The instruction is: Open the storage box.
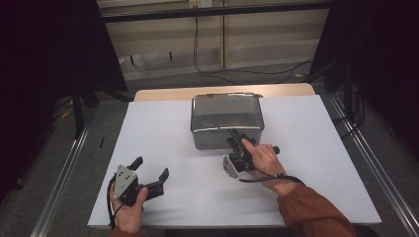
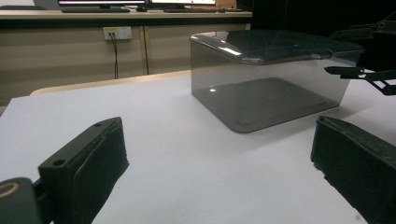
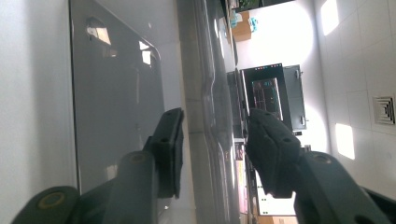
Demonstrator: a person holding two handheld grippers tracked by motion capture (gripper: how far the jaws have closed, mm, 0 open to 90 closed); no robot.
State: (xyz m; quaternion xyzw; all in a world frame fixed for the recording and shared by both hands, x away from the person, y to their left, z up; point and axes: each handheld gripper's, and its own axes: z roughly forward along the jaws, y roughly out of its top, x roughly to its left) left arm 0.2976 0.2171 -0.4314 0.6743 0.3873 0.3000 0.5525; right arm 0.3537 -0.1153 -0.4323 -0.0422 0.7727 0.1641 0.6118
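Observation:
A smoky clear plastic box (image 1: 227,111) with a lid stands at the back middle of the white table (image 1: 158,133). My right gripper (image 1: 236,136) is turned on its side at the box's near wall. In the right gripper view its jaws (image 3: 215,130) straddle the lid's rim (image 3: 210,93), one below against the box wall (image 3: 116,93), one above, with gaps on both sides. My left gripper (image 1: 151,167) rests at the front left, open and with nothing between its jaws. The left gripper view has the box (image 2: 266,93) ahead of that gripper (image 2: 219,140) and the right gripper (image 2: 334,52) at the box's edge.
The white sheet leaves a strip of wooden tabletop (image 1: 222,92) bare at the back. Metal rails (image 1: 64,173) run along both sides of the table. Cables (image 1: 232,71) lie on the floor behind. Dark curtains hang left and right.

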